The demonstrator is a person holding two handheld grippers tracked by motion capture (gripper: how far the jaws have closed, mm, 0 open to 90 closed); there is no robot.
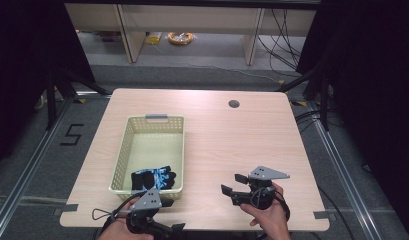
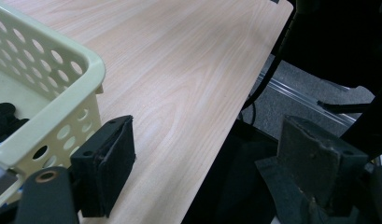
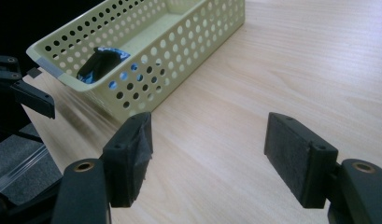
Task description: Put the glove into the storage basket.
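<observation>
Black-and-blue fabric gloves (image 1: 153, 178) lie crumpled in the near end of a pale yellow perforated plastic basket (image 1: 123, 150).
Both the left gripper (image 2: 202, 158) and right gripper (image 3: 207, 156) stand spread and empty, felt-padded jaws over a smooth light woodgrain table (image 1: 232, 145); the gloves are half hidden behind the basket wall. Grey carpet and cables lie beyond.

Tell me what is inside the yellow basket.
A black and blue glove lies at the near end of the basket; the rest of the floor is bare. Whatever lies under the glove is covered.
</observation>
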